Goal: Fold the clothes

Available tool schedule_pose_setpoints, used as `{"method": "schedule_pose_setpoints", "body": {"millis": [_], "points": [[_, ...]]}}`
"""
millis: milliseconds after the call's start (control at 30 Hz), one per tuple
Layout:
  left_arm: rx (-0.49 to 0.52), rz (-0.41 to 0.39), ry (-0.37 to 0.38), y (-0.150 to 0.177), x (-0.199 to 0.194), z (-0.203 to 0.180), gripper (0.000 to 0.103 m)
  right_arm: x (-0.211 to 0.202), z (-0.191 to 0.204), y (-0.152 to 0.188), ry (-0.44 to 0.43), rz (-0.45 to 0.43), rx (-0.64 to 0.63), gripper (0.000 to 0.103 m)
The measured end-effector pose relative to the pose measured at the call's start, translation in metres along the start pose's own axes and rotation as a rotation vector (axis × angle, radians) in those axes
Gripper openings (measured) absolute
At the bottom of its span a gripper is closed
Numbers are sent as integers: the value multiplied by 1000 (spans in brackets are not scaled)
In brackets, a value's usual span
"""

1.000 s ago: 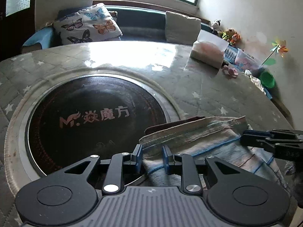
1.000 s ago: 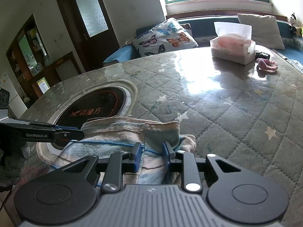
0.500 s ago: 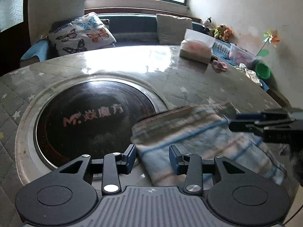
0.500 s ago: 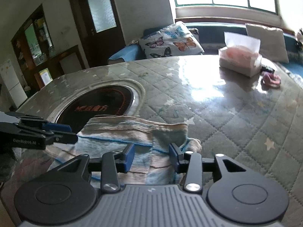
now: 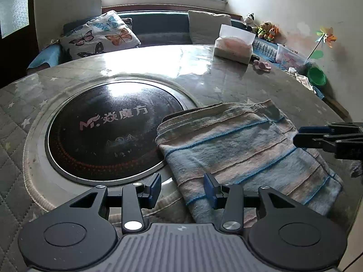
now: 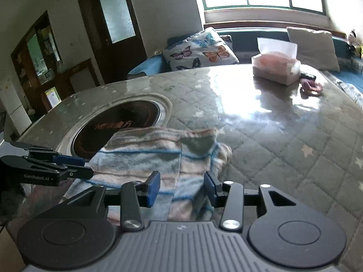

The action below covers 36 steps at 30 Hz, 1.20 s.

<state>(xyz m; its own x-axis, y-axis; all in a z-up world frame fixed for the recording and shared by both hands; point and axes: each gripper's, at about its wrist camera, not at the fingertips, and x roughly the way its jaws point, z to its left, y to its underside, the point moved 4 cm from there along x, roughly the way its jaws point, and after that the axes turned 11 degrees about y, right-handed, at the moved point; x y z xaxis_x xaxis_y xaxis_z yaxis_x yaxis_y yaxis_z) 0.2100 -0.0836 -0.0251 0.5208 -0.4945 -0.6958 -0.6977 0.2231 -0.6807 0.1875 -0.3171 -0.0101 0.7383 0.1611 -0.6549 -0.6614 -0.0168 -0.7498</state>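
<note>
The striped garment (image 5: 245, 151) lies folded flat on the quilted table (image 5: 204, 74), its far-left corner over the rim of the round cooktop (image 5: 113, 131). The left gripper (image 5: 182, 189) has just been opening; its fingers stand apart w/ only the near-left edge of the cloth between them, not pinched. The right gripper (image 6: 181, 189) has opened too, fingers apart above the near edge. The garment lies at 12 to 1 o'clock from the left fingers, long axis running 10 to 4; both grippers are abt equally near.

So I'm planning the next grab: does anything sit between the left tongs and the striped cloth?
Nothing visible does. The left tongs hang open right at the near edge of the striped cloth; the tissue box stands far off.
</note>
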Motion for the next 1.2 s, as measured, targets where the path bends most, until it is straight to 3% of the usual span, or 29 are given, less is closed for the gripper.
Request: {"method": "schedule_pose_setpoints", "body": {"millis": [167, 633, 733, 800, 900, 1067, 1133, 1200], "points": [[-16, -3, -9, 1, -3, -1, 45, 4, -8, 15, 27, 51, 9, 39], [-114, 12, 42, 4, -6, -2, 42, 10, -17, 16, 15, 65, 172, 43], [-131, 14, 54, 3, -5, -2, 39, 11, -17, 16, 0, 72, 194, 27], [-142, 17, 65, 3, -4, -3, 33, 12, -19, 17, -22, 81, 227, 22], [-152, 22, 83, 3, -4, -4, 32, 8, -19, 17, -26, 77, 234, 18], [-170, 25, 81, 0, -2, -1, 33, 5, -21, 18, -26, 84, 237, 18], [-179, 26, 75, -1, -1, 1, 35, 6, -22, 17, -21, 83, 248, 29], [-186, 28, 76, -3, 1, 2, 36, 7, -23, 16, -12, 79, 251, 31]]}}
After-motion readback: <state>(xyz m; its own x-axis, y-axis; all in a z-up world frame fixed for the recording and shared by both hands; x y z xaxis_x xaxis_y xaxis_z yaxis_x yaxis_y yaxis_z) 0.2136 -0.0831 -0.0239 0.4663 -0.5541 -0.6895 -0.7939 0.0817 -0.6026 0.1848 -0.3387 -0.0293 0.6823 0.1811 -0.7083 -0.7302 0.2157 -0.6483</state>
